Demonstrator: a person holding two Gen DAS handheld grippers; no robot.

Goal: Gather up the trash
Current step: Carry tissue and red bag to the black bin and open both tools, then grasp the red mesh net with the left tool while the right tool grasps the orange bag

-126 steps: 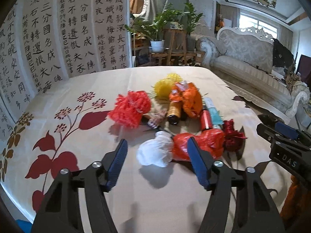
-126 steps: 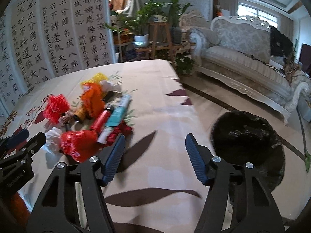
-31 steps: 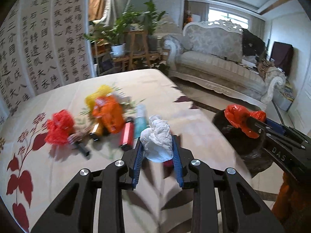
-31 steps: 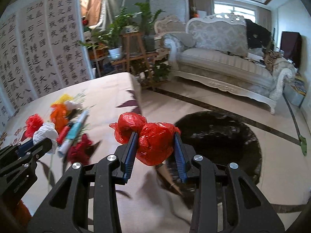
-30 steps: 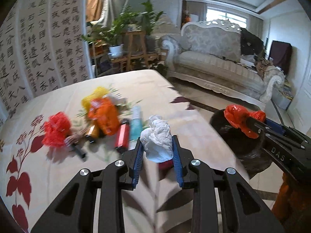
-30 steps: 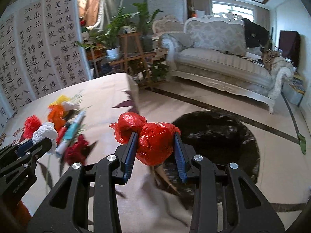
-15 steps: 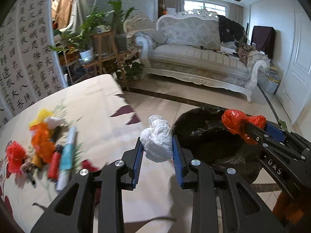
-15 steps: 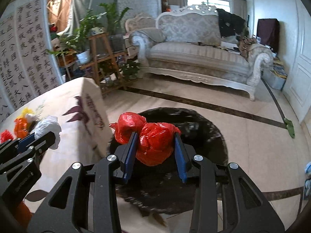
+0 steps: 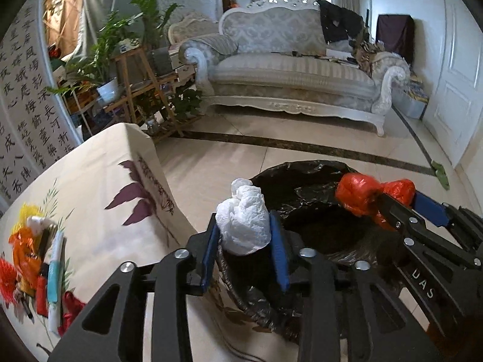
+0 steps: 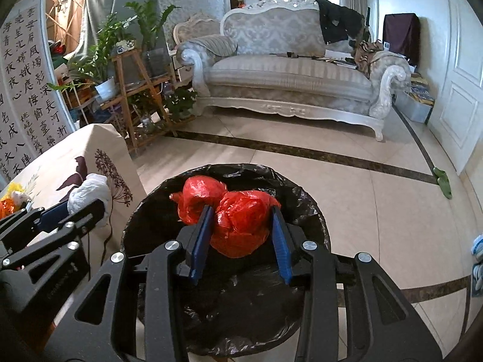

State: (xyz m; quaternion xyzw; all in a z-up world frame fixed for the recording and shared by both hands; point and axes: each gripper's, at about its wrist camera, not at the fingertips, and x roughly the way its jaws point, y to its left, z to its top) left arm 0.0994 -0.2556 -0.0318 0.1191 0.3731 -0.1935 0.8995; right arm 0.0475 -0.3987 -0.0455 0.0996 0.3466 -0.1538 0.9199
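My right gripper [image 10: 241,235] over the black-lined bin [image 10: 305,202] and left gripper [image 9: 244,250] at its rim are easing open around the red bag [image 10: 238,220], lying crosswise, and the upright white bag [image 9: 244,226].

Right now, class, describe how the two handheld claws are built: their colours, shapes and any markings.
The left claw and right claw look alike: matte black plastic linkage arms with cut-out slots, silver round screw heads at the pivots, and two flat fingers faced with ribbed blue pads. White letters reading "DAS" mark the right claw's side. No cables or sleeves show.
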